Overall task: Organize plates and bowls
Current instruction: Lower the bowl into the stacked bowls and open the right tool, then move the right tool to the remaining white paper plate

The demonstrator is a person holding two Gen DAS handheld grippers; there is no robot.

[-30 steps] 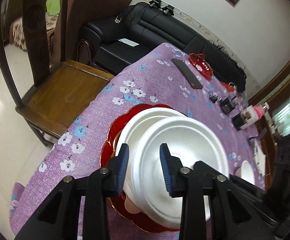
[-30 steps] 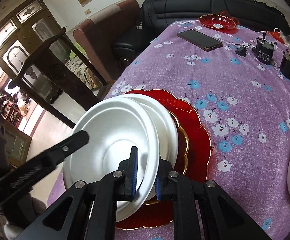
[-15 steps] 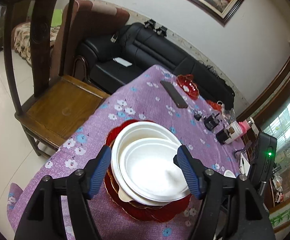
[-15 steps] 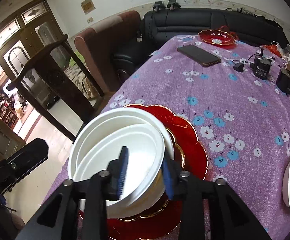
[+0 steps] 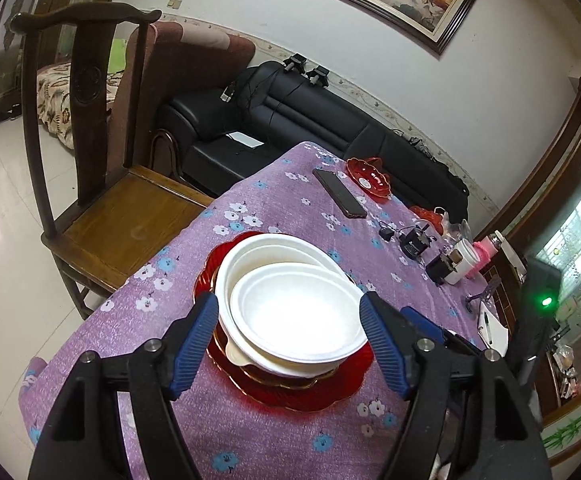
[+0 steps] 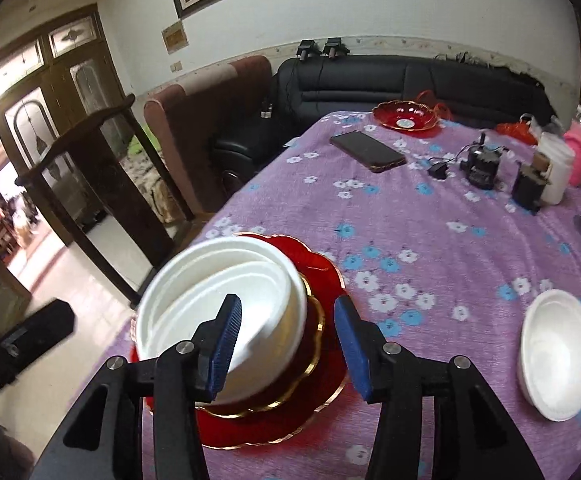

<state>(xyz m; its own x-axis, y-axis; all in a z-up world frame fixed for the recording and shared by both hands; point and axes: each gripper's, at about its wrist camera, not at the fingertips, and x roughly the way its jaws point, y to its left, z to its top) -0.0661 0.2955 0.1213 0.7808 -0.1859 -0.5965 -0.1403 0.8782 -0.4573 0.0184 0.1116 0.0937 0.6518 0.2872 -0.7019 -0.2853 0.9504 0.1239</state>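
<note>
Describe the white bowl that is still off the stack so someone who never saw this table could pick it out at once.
On the purple flowered tablecloth, look at the near right edge in the right wrist view, well away from the red plate carrying the nested white bowls. The lone white bowl sits there directly on the cloth. Unlike its twins, it has nothing under it or inside it.

white bowls [image 5: 294, 312], red plate [image 5: 302, 390], purple floral tablecloth [image 6: 430, 240]
</note>
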